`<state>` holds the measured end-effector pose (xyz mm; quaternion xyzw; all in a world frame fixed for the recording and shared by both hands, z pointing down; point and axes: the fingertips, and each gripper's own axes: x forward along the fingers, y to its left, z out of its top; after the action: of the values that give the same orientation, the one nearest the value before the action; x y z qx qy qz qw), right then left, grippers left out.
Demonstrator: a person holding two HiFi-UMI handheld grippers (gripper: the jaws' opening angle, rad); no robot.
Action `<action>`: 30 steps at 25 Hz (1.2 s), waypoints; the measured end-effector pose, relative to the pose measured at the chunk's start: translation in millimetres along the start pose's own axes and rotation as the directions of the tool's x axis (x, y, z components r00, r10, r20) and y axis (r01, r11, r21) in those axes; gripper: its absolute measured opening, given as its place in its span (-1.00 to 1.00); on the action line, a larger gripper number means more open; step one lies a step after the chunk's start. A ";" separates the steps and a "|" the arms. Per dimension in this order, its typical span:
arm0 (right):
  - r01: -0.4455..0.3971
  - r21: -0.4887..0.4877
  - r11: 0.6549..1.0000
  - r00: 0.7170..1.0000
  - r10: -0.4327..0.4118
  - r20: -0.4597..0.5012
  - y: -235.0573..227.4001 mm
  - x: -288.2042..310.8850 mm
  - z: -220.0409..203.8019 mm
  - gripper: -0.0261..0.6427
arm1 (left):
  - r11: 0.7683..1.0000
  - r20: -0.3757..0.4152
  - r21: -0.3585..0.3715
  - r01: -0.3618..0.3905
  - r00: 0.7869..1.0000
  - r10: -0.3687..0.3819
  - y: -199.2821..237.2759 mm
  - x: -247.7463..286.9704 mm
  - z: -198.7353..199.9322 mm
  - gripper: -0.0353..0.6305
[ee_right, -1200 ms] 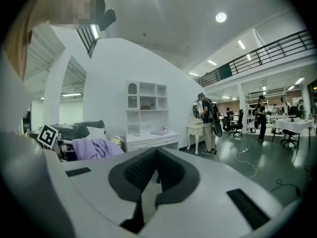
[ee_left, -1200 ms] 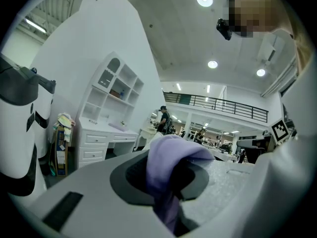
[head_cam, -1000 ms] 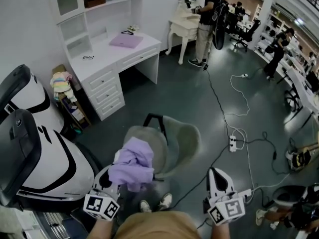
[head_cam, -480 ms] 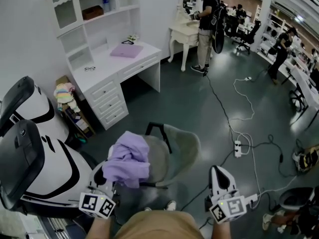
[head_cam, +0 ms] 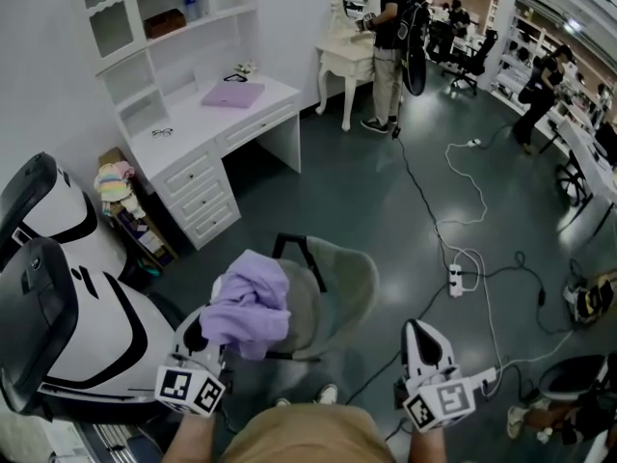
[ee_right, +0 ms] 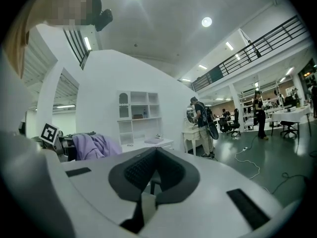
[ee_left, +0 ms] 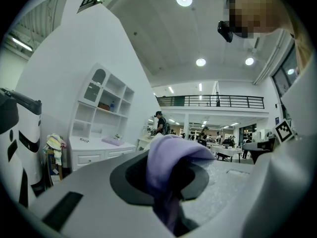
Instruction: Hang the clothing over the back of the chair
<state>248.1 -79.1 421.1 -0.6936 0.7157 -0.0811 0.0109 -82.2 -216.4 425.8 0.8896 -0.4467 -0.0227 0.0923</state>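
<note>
A crumpled lilac piece of clothing [head_cam: 248, 302] hangs bunched from my left gripper [head_cam: 207, 340], just left of a grey-green chair [head_cam: 342, 278] with a black frame at its back [head_cam: 294, 249]. In the left gripper view the lilac cloth [ee_left: 168, 162] fills the gap between the jaws, and the left gripper [ee_left: 171, 182] is shut on it. My right gripper [head_cam: 421, 334] is held at the lower right, apart from the chair, with nothing in it. In the right gripper view its jaws meet, so the right gripper [ee_right: 153, 180] is shut, and the clothing [ee_right: 94, 145] shows off to the left.
A large white and black rounded machine [head_cam: 87, 326] stands close on the left. A white desk with drawers [head_cam: 207, 128] and shelves is beyond it. Cables and a power strip [head_cam: 453, 278] lie on the dark floor right of the chair. A person [head_cam: 390, 27] stands at a far table.
Both grippers have travelled with the person across the room. The left one has risen slightly with the clothing, which now sits a little higher beside the chair. Both keep their jaws as before.
</note>
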 end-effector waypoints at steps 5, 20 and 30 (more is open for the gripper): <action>0.026 0.006 1.000 1.000 -0.026 -0.010 -14.8 -11.8 -8.9 -0.91 | 0.998 -0.028 0.028 0.055 0.998 -0.054 -19.3 36.3 -15.8 -0.75; 0.114 0.039 0.993 0.993 -0.113 -0.035 -69.3 -44.4 -32.1 -0.91 | 0.937 -0.217 0.141 0.319 0.934 -0.285 -140.3 195.4 -103.5 -0.75; 0.182 0.053 0.982 0.981 -0.177 -0.086 -103.8 -62.9 -53.0 -0.91 | 0.835 -0.448 0.182 0.518 0.800 -0.399 -250.4 298.1 -202.1 -0.74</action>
<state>346.6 -13.7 480.9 -0.7508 0.6474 -0.1312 -0.0042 319.4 -279.2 590.7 0.9611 -0.1857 0.2009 0.0371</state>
